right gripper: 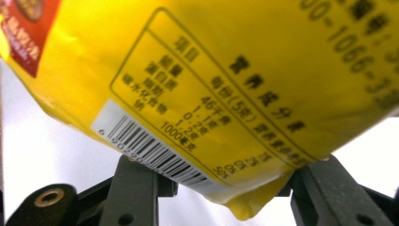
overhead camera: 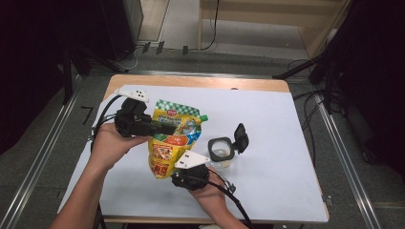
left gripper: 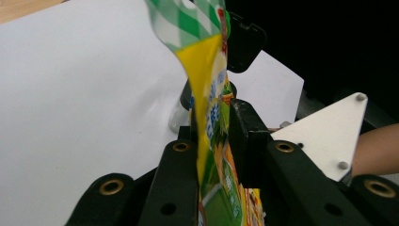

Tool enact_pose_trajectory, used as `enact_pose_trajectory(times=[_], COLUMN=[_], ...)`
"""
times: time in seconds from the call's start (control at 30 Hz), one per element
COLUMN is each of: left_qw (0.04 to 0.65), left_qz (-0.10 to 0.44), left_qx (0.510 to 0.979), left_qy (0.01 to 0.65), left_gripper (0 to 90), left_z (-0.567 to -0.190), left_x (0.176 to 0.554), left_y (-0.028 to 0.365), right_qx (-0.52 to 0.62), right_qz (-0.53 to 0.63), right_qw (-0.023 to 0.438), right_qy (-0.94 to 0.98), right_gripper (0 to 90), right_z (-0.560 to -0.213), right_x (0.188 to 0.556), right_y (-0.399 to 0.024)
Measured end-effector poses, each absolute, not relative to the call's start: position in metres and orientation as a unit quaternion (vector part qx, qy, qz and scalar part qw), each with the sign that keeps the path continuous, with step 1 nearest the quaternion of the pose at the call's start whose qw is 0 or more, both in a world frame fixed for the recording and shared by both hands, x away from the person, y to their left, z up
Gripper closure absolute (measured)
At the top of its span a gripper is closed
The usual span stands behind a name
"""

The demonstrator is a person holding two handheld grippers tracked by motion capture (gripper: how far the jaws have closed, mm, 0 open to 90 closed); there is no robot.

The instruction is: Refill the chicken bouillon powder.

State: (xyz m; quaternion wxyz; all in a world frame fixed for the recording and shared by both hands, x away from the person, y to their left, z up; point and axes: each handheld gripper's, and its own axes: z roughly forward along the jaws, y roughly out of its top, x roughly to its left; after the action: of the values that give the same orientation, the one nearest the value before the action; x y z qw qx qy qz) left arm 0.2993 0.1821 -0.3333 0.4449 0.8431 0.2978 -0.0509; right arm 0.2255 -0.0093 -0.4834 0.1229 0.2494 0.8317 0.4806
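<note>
In the high view, the right gripper [overhead camera: 190, 172] covers the lower end of the pouch [overhead camera: 173, 138], and its fingers are hidden beneath the grey plate. The contents of the open jar [overhead camera: 221, 151] are too small to identify. In the left gripper view, the pouch [left gripper: 212, 108] is cut off at the top and bottom edges and hides most of the jar [left gripper: 181, 113]. In the right gripper view, the pouch [right gripper: 226, 80] is cut off on three sides, its upper print is blurred, and the contact between fingers [right gripper: 134, 188] and pouch cannot be resolved.

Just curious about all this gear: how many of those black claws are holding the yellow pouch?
2: the left claw grips the yellow pouch near its middle, and the right claw sits at its bottom end.
</note>
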Motion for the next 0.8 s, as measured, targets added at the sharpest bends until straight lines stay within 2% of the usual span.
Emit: enact_pose_trajectory(times=[0.8], left_qw=[0.428], left_qz=[-0.052], left_qx=[0.853], left_qy=[0.293], left_gripper=[75.9], left_z=[-0.348], left_x=[0.298], left_y=[0.157], right_qx=[0.251], right_qz=[0.501], right_qw=[0.09], right_qy=[0.823], right_gripper=[57.2], right_z=[-0.478], right_x=[0.213], right_y=[-0.011])
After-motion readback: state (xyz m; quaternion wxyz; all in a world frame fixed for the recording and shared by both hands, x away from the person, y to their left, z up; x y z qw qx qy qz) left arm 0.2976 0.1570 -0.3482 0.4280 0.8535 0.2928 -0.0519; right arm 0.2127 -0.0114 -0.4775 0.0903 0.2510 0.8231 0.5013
